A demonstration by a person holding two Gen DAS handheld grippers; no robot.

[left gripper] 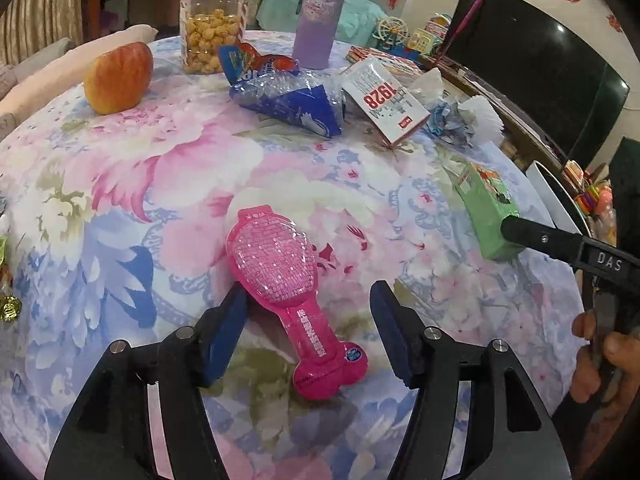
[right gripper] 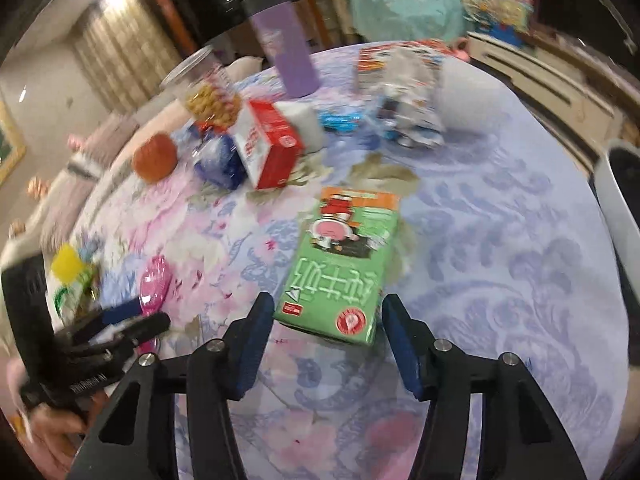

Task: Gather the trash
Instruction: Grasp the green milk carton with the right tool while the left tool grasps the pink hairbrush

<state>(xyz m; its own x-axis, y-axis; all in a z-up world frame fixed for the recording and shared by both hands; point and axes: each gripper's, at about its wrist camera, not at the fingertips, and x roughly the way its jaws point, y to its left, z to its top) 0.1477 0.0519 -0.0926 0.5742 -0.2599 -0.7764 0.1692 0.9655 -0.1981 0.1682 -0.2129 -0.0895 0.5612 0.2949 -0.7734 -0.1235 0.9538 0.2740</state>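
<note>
A pink plastic blister pack [left gripper: 280, 280] lies on the floral tablecloth, its narrow end between the open fingers of my left gripper [left gripper: 310, 308]. A green milk carton [right gripper: 344, 264] lies flat just ahead of my open right gripper [right gripper: 328, 320]; it also shows in the left wrist view [left gripper: 486, 208], with the right gripper's finger [left gripper: 540, 238] at its near end. Further back lie a blue crumpled bag [left gripper: 288, 96], a red and white "1928" box [left gripper: 386, 100] and crumpled white paper [left gripper: 464, 112]. Both grippers are empty.
An apple [left gripper: 120, 78], a clear jar of snacks [left gripper: 212, 24] and a purple bottle [left gripper: 320, 12] stand at the table's far side. Wrapped sweets [left gripper: 8, 304] lie at the left edge. A white bin [right gripper: 616, 208] stands beside the table on the right.
</note>
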